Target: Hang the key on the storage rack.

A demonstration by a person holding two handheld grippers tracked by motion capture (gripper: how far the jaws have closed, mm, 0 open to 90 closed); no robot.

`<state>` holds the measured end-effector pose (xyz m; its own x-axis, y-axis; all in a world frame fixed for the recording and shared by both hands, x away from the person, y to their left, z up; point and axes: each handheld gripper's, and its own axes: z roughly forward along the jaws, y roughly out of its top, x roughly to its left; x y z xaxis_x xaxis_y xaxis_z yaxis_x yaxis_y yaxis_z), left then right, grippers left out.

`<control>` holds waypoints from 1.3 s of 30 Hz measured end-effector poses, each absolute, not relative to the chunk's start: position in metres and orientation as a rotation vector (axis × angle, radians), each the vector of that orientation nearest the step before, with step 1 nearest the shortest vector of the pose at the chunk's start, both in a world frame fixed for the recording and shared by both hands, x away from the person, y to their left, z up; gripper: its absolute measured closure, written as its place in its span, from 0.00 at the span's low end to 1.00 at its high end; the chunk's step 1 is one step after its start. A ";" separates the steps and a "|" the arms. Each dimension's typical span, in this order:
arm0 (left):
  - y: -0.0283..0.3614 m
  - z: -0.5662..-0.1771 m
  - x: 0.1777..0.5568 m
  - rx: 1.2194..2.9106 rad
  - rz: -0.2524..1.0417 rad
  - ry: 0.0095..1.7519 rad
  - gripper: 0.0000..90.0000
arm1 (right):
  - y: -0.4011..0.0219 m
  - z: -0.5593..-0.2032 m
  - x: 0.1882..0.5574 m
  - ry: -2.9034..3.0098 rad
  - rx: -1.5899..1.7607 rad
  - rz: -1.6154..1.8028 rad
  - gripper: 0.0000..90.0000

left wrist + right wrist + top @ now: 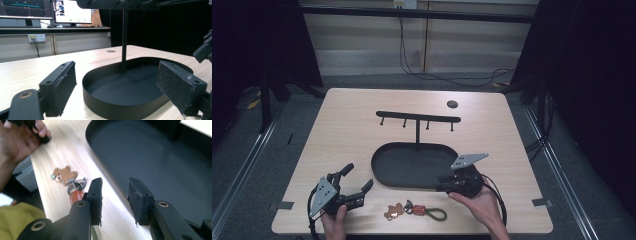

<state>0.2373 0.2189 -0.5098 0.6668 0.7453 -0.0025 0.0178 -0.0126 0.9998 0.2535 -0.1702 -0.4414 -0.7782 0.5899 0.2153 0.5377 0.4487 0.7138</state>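
Pale wood table (pixel 347 120) carries all items. At its near left corner the left gripper (pixel 357 184) rests in the person's left hand (pixel 334 220), jaws spread wide and holding nothing. Just right of it, at the near edge, lies a keychain (pixel 414 210) with a brown leather tag. Behind stands a black oval tray (pixel 384 175) with a hook stand (pixel 418 118). The right gripper (pixel 443 184), jaws partly parted and unloaded, sits at the tray's near right rim.
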 end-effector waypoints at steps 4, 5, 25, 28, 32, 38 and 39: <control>0.219 -0.510 0.237 1.489 0.650 0.667 0.17 | -0.167 -0.441 0.253 2.729 0.998 1.174 0.71; 0.219 -0.510 0.237 1.488 0.650 0.667 0.18 | -0.165 -0.442 0.253 2.758 0.996 1.139 0.71; 0.219 -0.510 0.237 1.487 0.651 0.668 0.18 | -0.149 -0.460 0.252 3.070 0.938 0.725 0.89; 0.219 -0.510 0.237 1.488 0.651 0.669 0.17 | -0.147 -0.462 0.249 3.091 0.917 0.674 0.89; 0.219 -0.510 0.237 1.488 0.650 0.668 0.18 | -0.147 -0.464 0.248 3.104 0.896 0.667 0.89; 0.218 -0.510 0.237 1.483 0.644 0.670 0.18 | -0.144 -0.468 0.248 3.124 0.870 0.632 0.91; 0.218 -0.510 0.237 1.485 0.644 0.670 0.18 | -0.142 -0.469 0.247 3.125 0.867 0.614 0.91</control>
<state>0.2370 0.2185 -0.5100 0.6681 0.7440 -0.0088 0.0212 -0.0072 0.9998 0.2468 -0.1424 -0.4692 -0.8502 0.4648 0.2472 0.5238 0.7940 0.3086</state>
